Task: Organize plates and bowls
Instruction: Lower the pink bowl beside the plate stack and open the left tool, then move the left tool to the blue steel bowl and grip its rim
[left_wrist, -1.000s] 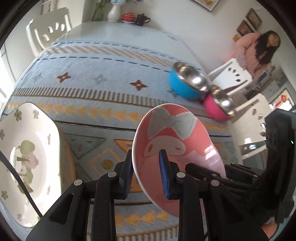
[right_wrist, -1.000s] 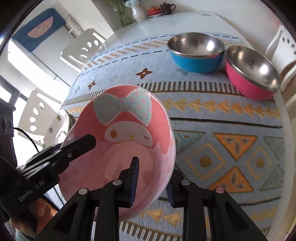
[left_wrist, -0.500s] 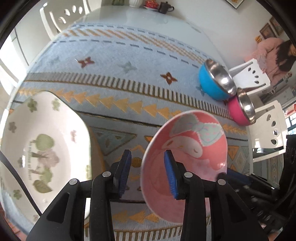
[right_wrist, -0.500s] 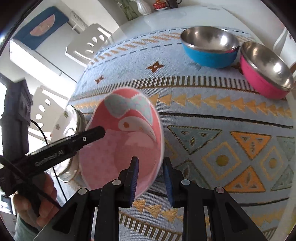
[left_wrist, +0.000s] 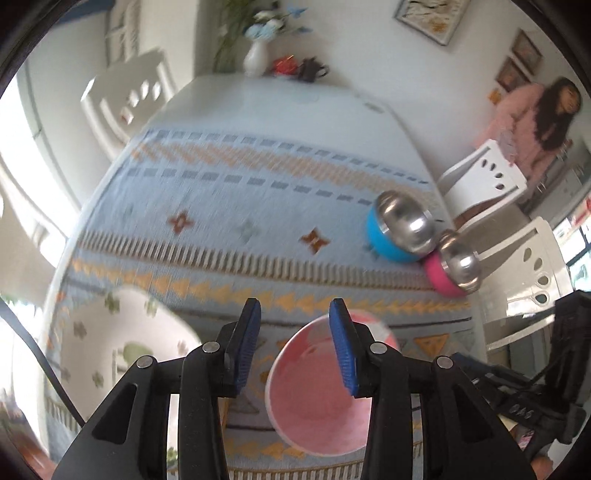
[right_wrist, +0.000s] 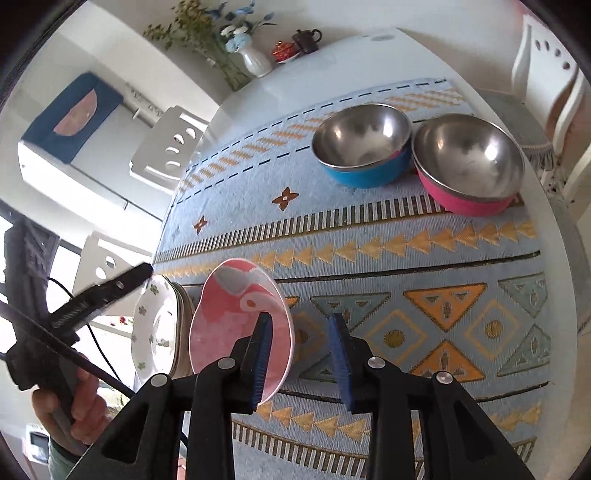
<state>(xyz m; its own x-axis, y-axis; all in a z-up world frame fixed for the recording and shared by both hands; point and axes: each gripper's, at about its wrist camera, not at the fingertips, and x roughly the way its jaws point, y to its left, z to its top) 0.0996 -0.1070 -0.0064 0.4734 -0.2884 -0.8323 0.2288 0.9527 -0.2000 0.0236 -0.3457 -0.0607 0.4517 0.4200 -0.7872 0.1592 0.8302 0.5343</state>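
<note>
The pink plate (right_wrist: 240, 325) looks stiff, smooth and breakable; grip its rim. Both grippers' jaws have just been opening and stand apart, probably released.

A white table (right_wrist: 369, 55) carries a pale blue woven cloth (right_wrist: 424, 266) patterned with orange triangles and dashes. At its far end stand a white vase of flowers (right_wrist: 255, 61) and a dark teapot (right_wrist: 306, 38). White chairs with cut-out backs (right_wrist: 166, 147) ring the table. Framed pictures (left_wrist: 428, 18) hang on the white wall, and bright daylight floods in from the left. A person in pink (left_wrist: 532, 122) stands behind a chair.
</note>
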